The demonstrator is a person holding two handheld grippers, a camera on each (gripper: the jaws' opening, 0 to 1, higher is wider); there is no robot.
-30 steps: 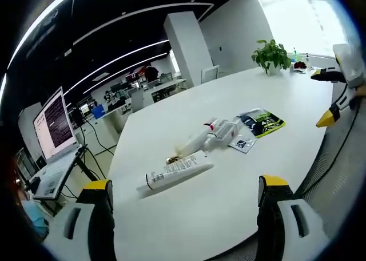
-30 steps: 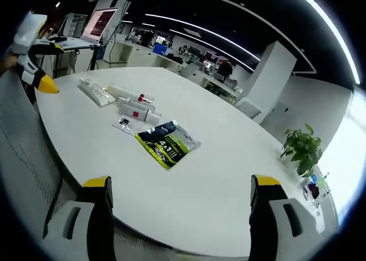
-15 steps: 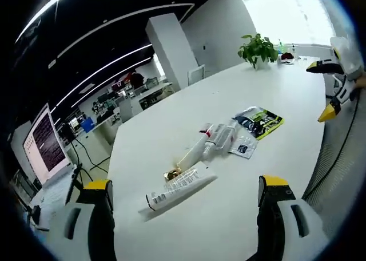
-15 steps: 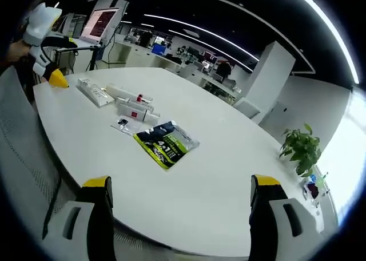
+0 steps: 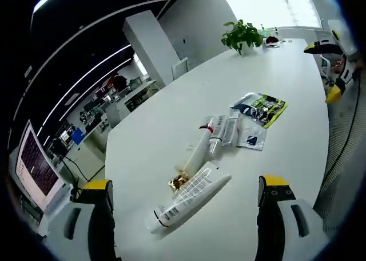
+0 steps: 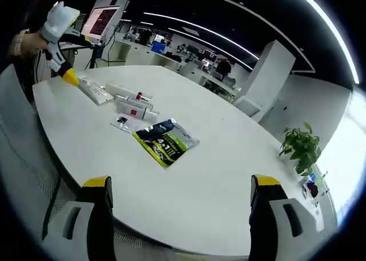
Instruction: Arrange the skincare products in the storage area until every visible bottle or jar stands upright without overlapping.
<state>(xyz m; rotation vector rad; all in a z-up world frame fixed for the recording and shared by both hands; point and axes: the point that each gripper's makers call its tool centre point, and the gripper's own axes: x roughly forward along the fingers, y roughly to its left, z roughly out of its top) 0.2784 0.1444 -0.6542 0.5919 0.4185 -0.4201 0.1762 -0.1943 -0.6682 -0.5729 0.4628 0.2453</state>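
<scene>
Left gripper view: our left tool (image 5: 183, 215), jaws wide and empty, faces the tubes (image 5: 191, 193) lying flat at frame centre on the table (image 5: 286, 152); right tool (image 6: 179, 218) likewise open, empty.

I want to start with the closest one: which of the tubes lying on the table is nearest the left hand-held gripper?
The large white tube with black print, lying flat nearest the left hand-held gripper. The slimmer tubes with red markings lie farther off, beside the green-and-black packet.
</scene>
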